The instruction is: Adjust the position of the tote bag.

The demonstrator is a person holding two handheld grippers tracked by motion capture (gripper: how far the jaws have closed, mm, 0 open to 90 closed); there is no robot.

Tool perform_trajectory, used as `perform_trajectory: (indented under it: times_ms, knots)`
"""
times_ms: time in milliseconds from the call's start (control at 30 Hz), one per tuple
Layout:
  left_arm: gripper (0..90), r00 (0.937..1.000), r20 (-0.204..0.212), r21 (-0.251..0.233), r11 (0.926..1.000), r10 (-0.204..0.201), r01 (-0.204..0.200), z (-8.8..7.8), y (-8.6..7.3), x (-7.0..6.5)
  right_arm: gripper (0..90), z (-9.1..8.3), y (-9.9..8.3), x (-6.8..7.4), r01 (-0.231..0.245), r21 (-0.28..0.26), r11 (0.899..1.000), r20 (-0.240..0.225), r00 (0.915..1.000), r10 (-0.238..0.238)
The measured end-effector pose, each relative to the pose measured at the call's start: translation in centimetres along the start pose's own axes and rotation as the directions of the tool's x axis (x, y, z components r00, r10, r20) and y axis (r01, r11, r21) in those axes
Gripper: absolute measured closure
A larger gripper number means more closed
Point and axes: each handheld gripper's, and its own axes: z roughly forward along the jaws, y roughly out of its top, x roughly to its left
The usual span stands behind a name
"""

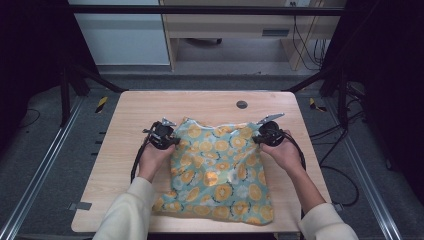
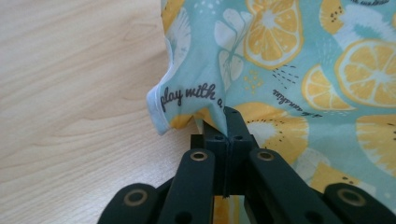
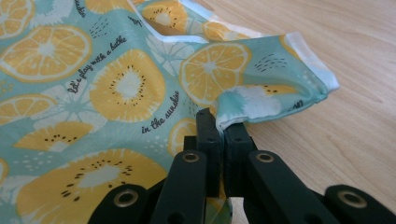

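Sleeves, cream, two, entering the high view from its bottom edge, each hand carrying a gripper. Cloth (image 1: pixel 217 170): teal fabric printed with yellow citrus slices, lying mostly flat on the counter (image 1: pixel 130 120), its near hem close to the counter's near edge, its far edge rumpled. Left gripper (image 1: pixel 172 141): set at the cloth's far-left corner; right gripper (image 1: pixel 257 138): set at the far-right corner, the two well apart with the cloth's full width between them, a placement that reads as a two-corner hold for lifting, spreading or folding the piece evenly. Left gripper view: fingers (image 2: pixel 240 128) clenched together on a pinch of cloth (image 2: pixel 299 65) just inside the white-bound corner, which bunches and curls beside them over bare counter (image 2: pixel 74 93); the grip sits inboard of the hem, likely so the thin edge cannot slip free. Right gripper view: fingers (image 3: pixel 208 128) likewise clenched on a folded tuck of cloth (image 3: pixel 93 79) near its corner, the white-edged hem standing up in a small fold above the counter (image 3: pixel 336 42). Judgement: both corners secured, cloth not yet raised.
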Motion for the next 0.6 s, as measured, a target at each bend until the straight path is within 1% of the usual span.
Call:
perform_trajectory:
  times_ms: [33,67,100,133,167,200,233,267,300,333,367,400,467,500,533,567,600]
  knots:
    - [90.0,1.0,-0.002,-0.003,1.0,0.006,-0.006,-0.2,0.0,0.0,87.9,-0.1,0.0,0.0,-0.004,-0.014,1.0,-0.001,1.0,0.004]
    - [90.0,0.9996,-0.012,-0.016,0.9995,0.027,-0.027,-0.8,0.1,-0.2,87.9,-0.4,0.1,0.0,-0.002,-0.024,1.0,0.001,1.0,0.002]
    - [90.0,0.9996,-0.012,-0.016,0.9995,0.027,-0.027,-0.8,0.1,-0.2,87.9,-0.4,0.1,0.0,-0.002,-0.024,1.0,0.001,1.0,0.002]
    - [90.0,0.9978,-0.028,-0.023,0.9979,0.06,-0.061,-1.3,0.2,-0.5,87.9,-0.7,0.2,0.0,0.009,-0.041,0.999,0.002,1.0,-0.009]
    - [90.0,0.9978,-0.028,-0.023,0.9979,0.06,-0.061,-1.3,0.2,-0.5,87.9,-0.7,0.2,0.0,0.009,-0.041,0.999,0.002,1.0,-0.009]
    - [90.0,0.9967,-0.037,-0.03,0.9968,0.072,-0.074,-1.7,0.2,-0.7,87.9,-0.8,0.2,0.1,0.012,-0.048,0.999,0.001,0.9999,-0.012]
    - [90.0,0.9954,-0.041,-0.036,0.9955,0.086,-0.088,-2.0,0.3,-0.7,87.9,-1.3,0.2,0.2,0.016,-0.07,0.997,0.001,0.9999,-0.016]
    - [90.0,0.9947,-0.044,-0.043,0.9946,0.093,-0.095,-2.3,0.4,-0.9,87.9,-1.3,0.2,0.2,0.016,-0.07,0.997,0.001,0.9999,-0.016]
    - [90.0,0.9929,-0.052,-0.059,0.9922,0.107,-0.11,-2.9,0.6,-0.9,87.9,-1.9,0.3,0.2,0.023,-0.092,0.995,0.003,0.9997,-0.022]
    - [90.0,0.9912,-0.057,-0.062,0.9904,0.12,-0.123,-3.2,0.7,-1.0,87.9,-2.2,0.3,0.3,0.024,-0.101,0.995,0.003,0.9997,-0.024]
    - [90.0,0.9912,-0.057,-0.062,0.9904,0.12,-0.123,-3.2,0.7,-1.0,87.9,-2.2,0.3,0.3,0.024,-0.101,0.995,0.003,0.9997,-0.024]
    - [90.0,0.9893,-0.068,-0.072,0.9884,0.129,-0.134,-3.5,0.8,-1.0,88.0,-2.4,0.3,0.2,0.037,-0.114,0.993,0.004,0.9993,-0.037]
    - [90.0,0.9886,-0.069,-0.083,0.9868,0.134,-0.139,-3.8,1.0,-1.0,88.1,-3.1,0.4,0.2,0.038,-0.141,0.989,-0.009,0.9992,-0.04]
    - [90.0,0.9873,-0.076,-0.089,0.9852,0.14,-0.146,-3.9,1.0,-0.9,88.3,-3.5,0.3,0.1,0.043,-0.165,0.985,-0.021,0.9987,-0.047]
    - [90.0,0.9864,-0.083,-0.097,0.9839,0.142,-0.15,-4.0,1.1,-0.9,88.3,-3.7,0.3,0.1,0.049,-0.178,0.983,-0.029,0.998,-0.055]
    - [90.0,0.9864,-0.083,-0.097,0.9839,0.142,-0.15,-4.0,1.1,-0.9,88.3,-3.7,0.3,0.1,0.049,-0.178,0.983,-0.029,0.998,-0.055]
    - [90.0,0.9854,-0.086,-0.105,0.9822,0.147,-0.156,-4.0,1.1,-0.9,88.3,-3.9,0.4,0.0,0.054,-0.192,0.98,-0.035,0.9974,-0.062]
